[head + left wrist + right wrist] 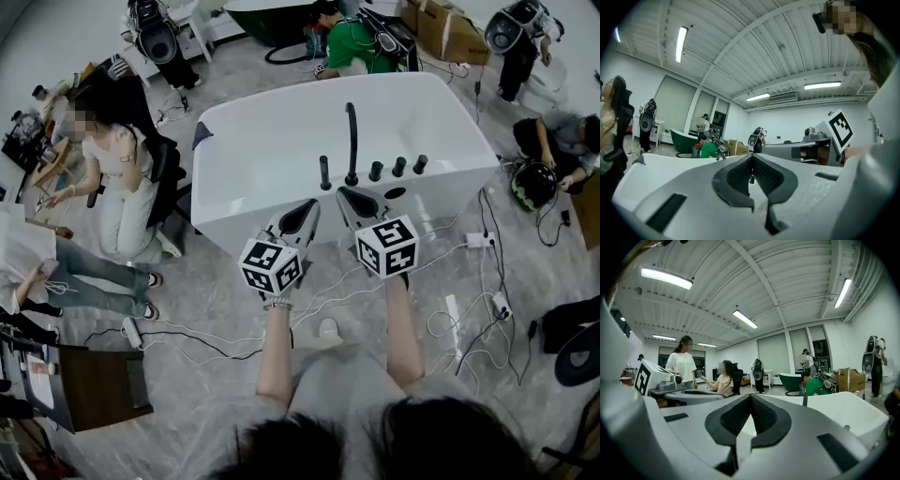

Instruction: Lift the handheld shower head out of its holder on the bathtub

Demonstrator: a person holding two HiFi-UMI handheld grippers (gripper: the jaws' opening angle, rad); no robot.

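A: Tub pos?
B: White bathtub (253,122) mid-floor, fixtures in a row on its near rim. Shower head (325,173) is a slim black stick, upright in its holder, just left of the tall black spout (352,131). Three black knobs (399,167) to the spout's right.
A: Left hand-held gripper?
B: Left hand-held gripper (310,204) is over the tub's near edge, approx level, aimed at the fixtures. In the left gripper view its pads (738,176) are pressed together at the tips, nothing pinched. Near the shower head, not touching it.
A: Right one?
B: Right hand-held gripper (346,193) is just beside the left one, tips near the spout base w/o contact. Pads (736,416) are pressed together too, so it's empty. In the right gripper view the spout stands off to the right of the jaws, tub wall below it. Marker cubes, left (271,265) and right (387,246), face up toward the head cam.
A: Surroundings?
B: Grey floor (216,281) w/ a power strip (479,241) right of the tub. Seated person (117,178) to the tub's left. Person in a green top (342,42) is crouched beyond the far end, next to a dark green tub (682,140).
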